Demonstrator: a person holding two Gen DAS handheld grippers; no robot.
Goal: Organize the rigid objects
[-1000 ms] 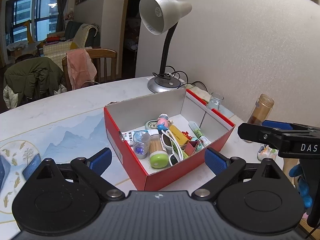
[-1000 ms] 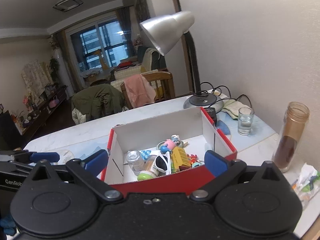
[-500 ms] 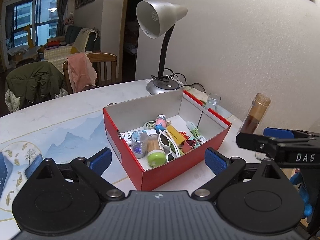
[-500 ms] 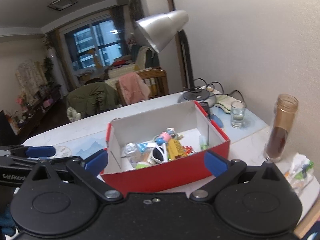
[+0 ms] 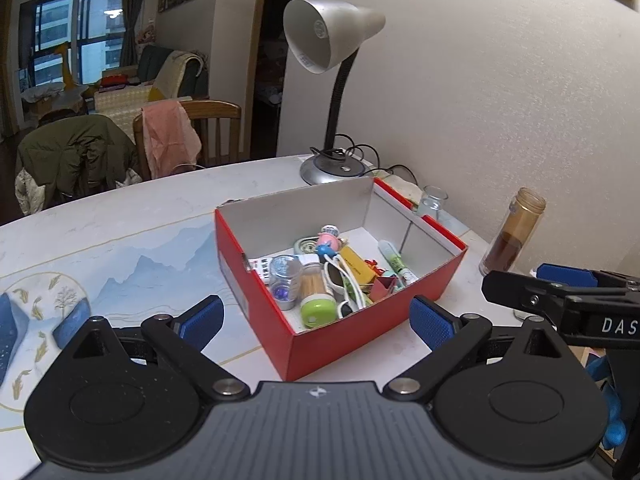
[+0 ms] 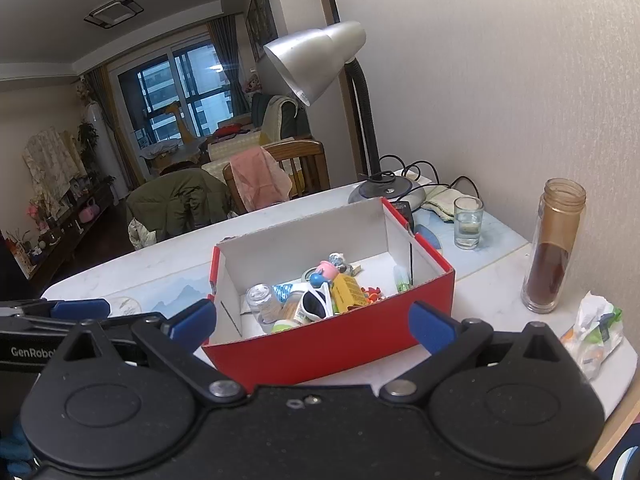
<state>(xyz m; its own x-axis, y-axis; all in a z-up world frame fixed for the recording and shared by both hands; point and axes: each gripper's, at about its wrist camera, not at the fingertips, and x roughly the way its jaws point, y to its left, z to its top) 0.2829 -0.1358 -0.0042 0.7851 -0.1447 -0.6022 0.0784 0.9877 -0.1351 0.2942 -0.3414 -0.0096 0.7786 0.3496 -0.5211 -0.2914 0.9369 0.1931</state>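
My left gripper [image 5: 316, 316]: fingers spread, empty. My right gripper [image 6: 312, 320]: same. Red box [image 6: 340, 344] on counter [image 5: 140, 220], full (sunglasses [image 5: 340, 280], pig figurine [image 5: 329, 239], small jars).

Soft, even indoor light with faint shadows; the window [image 6: 188, 88] is dark blue. Both views are sharp, with fisheye bending and black corners.
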